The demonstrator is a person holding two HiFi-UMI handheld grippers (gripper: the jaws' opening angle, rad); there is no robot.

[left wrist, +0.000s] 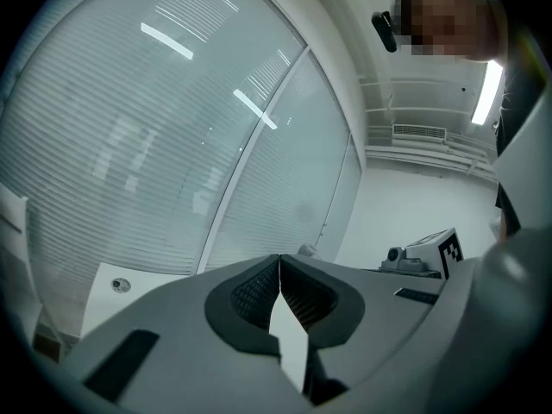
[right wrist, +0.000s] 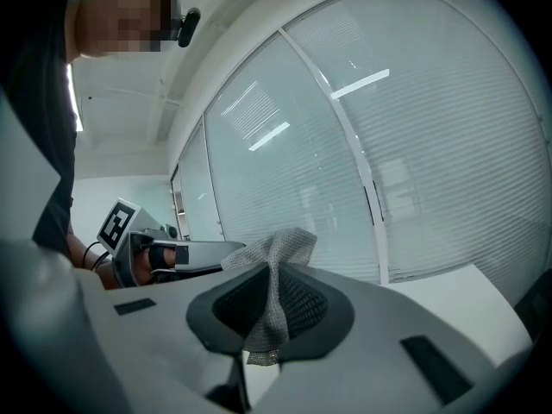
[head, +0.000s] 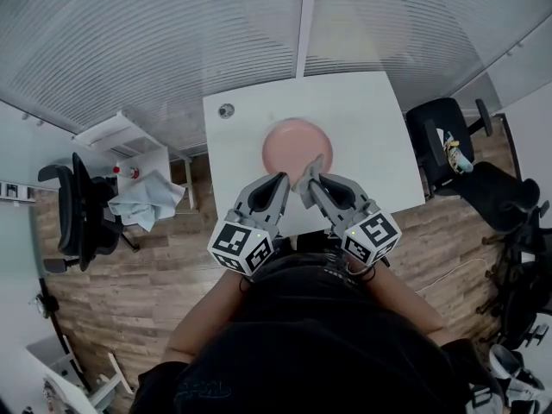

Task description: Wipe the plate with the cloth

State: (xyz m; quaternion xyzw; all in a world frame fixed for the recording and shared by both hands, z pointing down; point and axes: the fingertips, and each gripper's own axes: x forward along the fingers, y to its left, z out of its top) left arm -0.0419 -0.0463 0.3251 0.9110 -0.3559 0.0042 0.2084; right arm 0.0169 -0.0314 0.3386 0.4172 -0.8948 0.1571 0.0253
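The white table (head: 362, 119) carries the pink plate (head: 297, 143) near its middle, at twelve o'clock just beyond both tongs. To wipe well, I judge the left tongs (head: 279, 179), closed together on nothing, should steady the rim. The right tongs (head: 309, 185), clamped on the grey cloth (right wrist: 278, 270), should press it flat and sweep across.

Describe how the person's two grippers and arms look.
The left gripper and right gripper are alike: grey plastic bodies tapering to pointed jaws lined with dark, ribbed pads. Each carries a cube of black-and-white square markers at its rear. The person wears a black top; the forearms are bare.
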